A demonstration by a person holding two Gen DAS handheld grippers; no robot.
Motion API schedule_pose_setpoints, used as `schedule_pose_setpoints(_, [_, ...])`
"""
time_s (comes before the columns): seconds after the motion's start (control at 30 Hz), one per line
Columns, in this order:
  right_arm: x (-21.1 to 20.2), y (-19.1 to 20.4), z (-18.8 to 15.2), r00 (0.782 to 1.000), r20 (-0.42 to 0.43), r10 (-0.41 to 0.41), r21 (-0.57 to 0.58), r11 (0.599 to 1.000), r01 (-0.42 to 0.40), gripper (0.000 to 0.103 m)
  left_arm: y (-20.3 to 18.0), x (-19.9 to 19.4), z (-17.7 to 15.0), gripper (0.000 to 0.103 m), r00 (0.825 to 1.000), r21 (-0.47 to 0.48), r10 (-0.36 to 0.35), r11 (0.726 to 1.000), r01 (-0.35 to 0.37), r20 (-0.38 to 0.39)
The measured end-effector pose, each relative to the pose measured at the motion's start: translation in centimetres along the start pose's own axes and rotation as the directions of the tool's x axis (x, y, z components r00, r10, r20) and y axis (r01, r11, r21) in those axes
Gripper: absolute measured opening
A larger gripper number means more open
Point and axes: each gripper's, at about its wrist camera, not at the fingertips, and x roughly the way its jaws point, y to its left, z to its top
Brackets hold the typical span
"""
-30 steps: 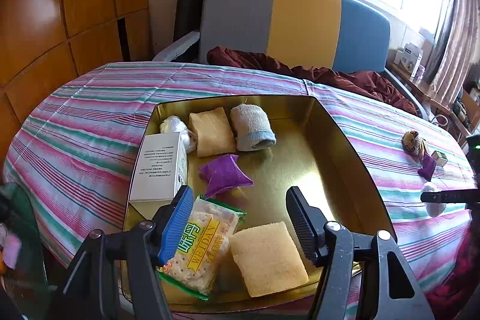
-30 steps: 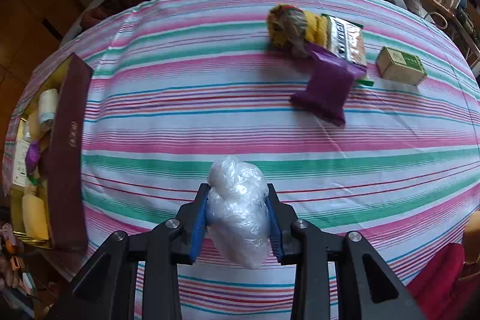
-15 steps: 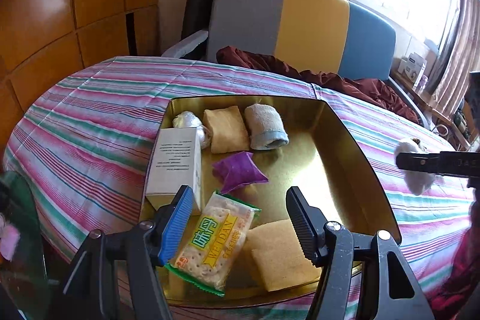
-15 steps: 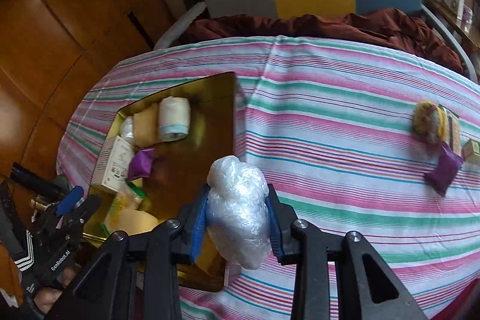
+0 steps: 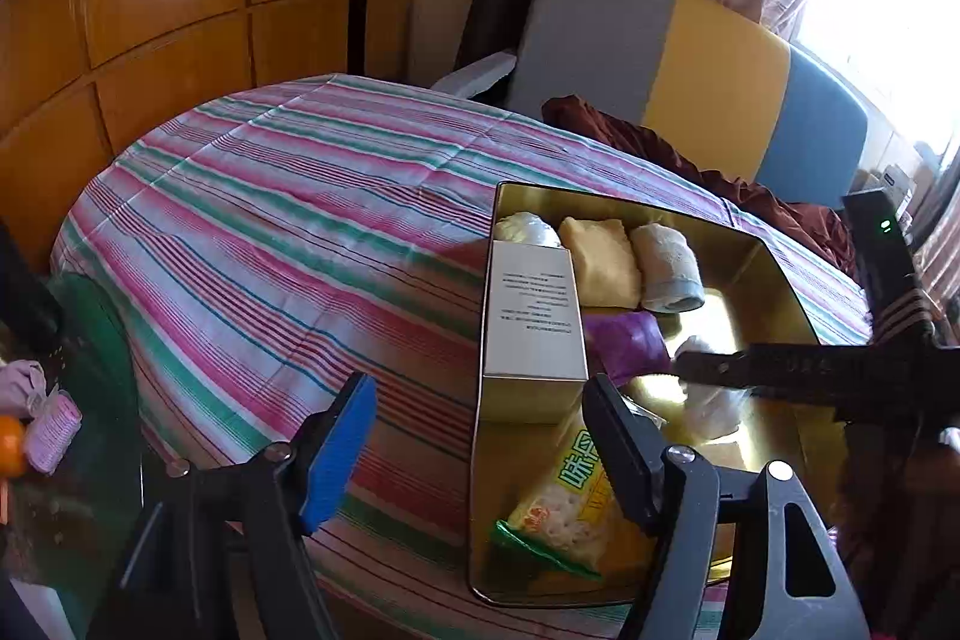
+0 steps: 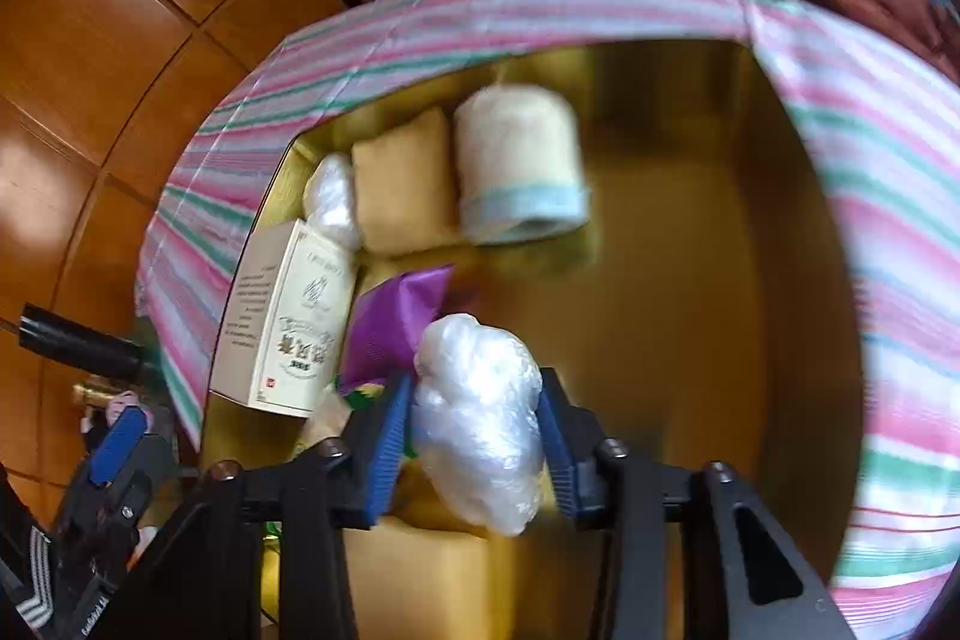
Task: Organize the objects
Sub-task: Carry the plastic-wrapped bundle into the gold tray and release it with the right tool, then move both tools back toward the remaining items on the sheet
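The right tongs (image 6: pixel 477 436) are seen over the gold tray (image 6: pixel 798 316), at the lower centre of the right wrist view, whereas a second ago they were over open striped cloth with the tray far at the left edge of that view. The crumpled plastic bag (image 6: pixel 480 412) is between the blue pads, and the jaws are opening; the pads are still seen against the bag's sides, so it is judged not yet released. Delivery of this item is judged nearly done, with only the drop remaining.

The left tongs (image 5: pixel 480 436) stand apart with nothing between them, their jaws opening further. In the left wrist view the tray now sits right of centre instead of straight ahead as before, and the striped bench cloth (image 5: pixel 288 244) fills the middle of the frame.

Tray contents noted in the right wrist view: a white box (image 6: pixel 282 322) along the left wall, a purple packet (image 6: pixel 396 322) just beside the bag, a rolled towel (image 6: pixel 516 166) and a yellow cloth (image 6: pixel 402 178) at the upper part, a second plastic bundle (image 6: pixel 333 199) in the upper left corner. A biscuit packet (image 5: pixel 570 502) lies at the near end in the left wrist view.

Open room: the right half of the tray floor is bare, up to its right wall. The left half is crowded. The tray walls stand up around the floor; a drop toward centre-right is judged clear of them.
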Motion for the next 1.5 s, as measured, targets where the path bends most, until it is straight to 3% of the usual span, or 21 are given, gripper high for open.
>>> schedule_pose_setpoints(0.13, [0.9, 0.6, -0.7, 1.0, -0.011, 0.028, -0.005, 1.0, -0.028, 0.052, 0.0, 0.1, -0.2, 0.083, 1.0, 0.008, -0.009, 1.0, 0.009, 0.005])
schedule_pose_setpoints(0.8, [-3.0, 0.8, -2.5, 0.993, 0.107, -0.054, -0.058, 0.996, 0.06, 0.055, -1.9, -1.1, -0.6, 0.085, 0.999, 0.057, -0.016, 0.998, 0.014, 0.038])
schedule_pose_setpoints(1.0, [-5.8, -0.5, -3.3, 0.983, 0.17, -0.068, -0.046, 0.996, 0.076, 0.055, -3.0, -2.1, -0.7, 0.085, 0.998, 0.088, -0.031, 0.996, 0.027, 0.053])
schedule_pose_setpoints(1.27, [-11.2, -5.9, -4.5, 0.947, 0.279, -0.161, 0.055, 0.987, 0.152, 0.055, -5.1, -2.7, -1.0, 0.085, 0.997, 0.139, -0.063, 0.989, 0.055, 0.051])
schedule_pose_setpoints(1.5, [-16.8, -13.9, -5.1, 0.891, 0.33, -0.311, 0.232, 0.942, 0.243, 0.055, -7.7, -3.2, -1.4, 0.085, 0.994, 0.197, -0.101, 0.976, 0.09, 0.045])
